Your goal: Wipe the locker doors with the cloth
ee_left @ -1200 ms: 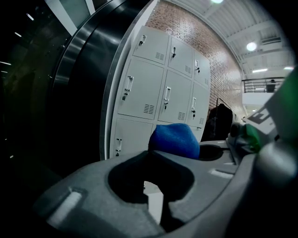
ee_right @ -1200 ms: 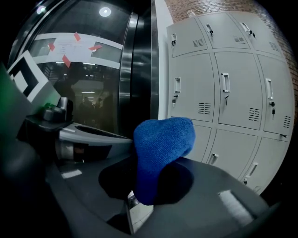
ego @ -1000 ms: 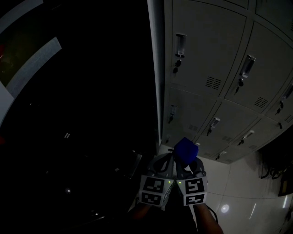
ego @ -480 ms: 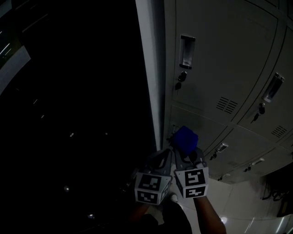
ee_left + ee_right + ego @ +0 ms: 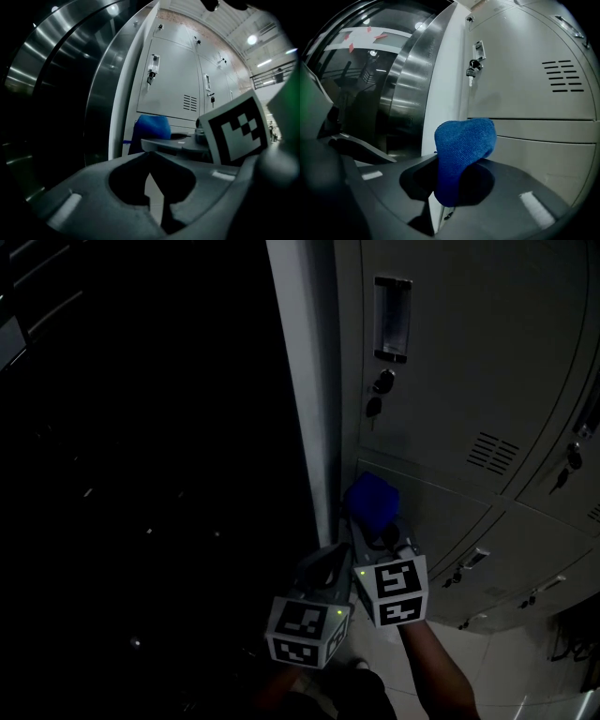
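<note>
Hand-held gripper [image 5: 381, 536], cloth [image 5: 372, 502] at locker edge [image 5: 337, 409]

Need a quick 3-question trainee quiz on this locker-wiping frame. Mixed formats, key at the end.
1. True or false: the left gripper holds the blue cloth.
2. In the right gripper view, the cloth appears level with: A) the seam between two locker doors; B) the vent slots; C) the keys in the lock.
3. Fill in: the left gripper's jaws are ____, with nothing between them.
Key: 1 false, the right gripper clamps it; 2 A; 3 together.
</note>
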The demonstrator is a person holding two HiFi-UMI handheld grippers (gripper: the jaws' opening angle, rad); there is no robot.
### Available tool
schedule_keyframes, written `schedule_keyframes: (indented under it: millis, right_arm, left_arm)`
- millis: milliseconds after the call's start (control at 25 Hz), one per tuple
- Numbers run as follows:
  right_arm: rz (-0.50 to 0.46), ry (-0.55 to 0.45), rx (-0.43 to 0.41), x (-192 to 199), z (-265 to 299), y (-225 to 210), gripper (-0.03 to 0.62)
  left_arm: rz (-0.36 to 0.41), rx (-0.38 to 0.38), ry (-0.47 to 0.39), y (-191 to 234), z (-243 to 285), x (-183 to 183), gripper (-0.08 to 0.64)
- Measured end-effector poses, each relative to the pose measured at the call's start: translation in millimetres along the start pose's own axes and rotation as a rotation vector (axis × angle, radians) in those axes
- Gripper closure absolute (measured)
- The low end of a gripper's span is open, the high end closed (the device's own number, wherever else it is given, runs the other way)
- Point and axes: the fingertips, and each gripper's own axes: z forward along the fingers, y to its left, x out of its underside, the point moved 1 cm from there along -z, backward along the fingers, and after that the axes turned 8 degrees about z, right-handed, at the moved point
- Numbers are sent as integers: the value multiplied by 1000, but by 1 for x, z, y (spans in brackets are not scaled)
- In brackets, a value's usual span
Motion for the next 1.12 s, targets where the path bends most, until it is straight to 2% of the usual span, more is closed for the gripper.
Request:
schedule_keyframes:
  millis: [120,320,560,840,1120]
  right_arm:
    - [-17,-36,-8,-1,16,-2,525]
    - [-54,-101,-22,4,31,-14,525]
    - [-123,-174,-20,6,28,-25,525]
    - [-214,-241,31,22,8,-42,523]
    - [-225,-264,92,30,-18,-72,523]
  left_arm:
    - [15,7,-32,7,5,4,555]
    - [-7,48,-83,6,19,20,555]
    - [35,71,-147,7,39,37,555]
    - [70,102,-212,0,63,70,555]
    - [97,141,-214,-5,82,88,555]
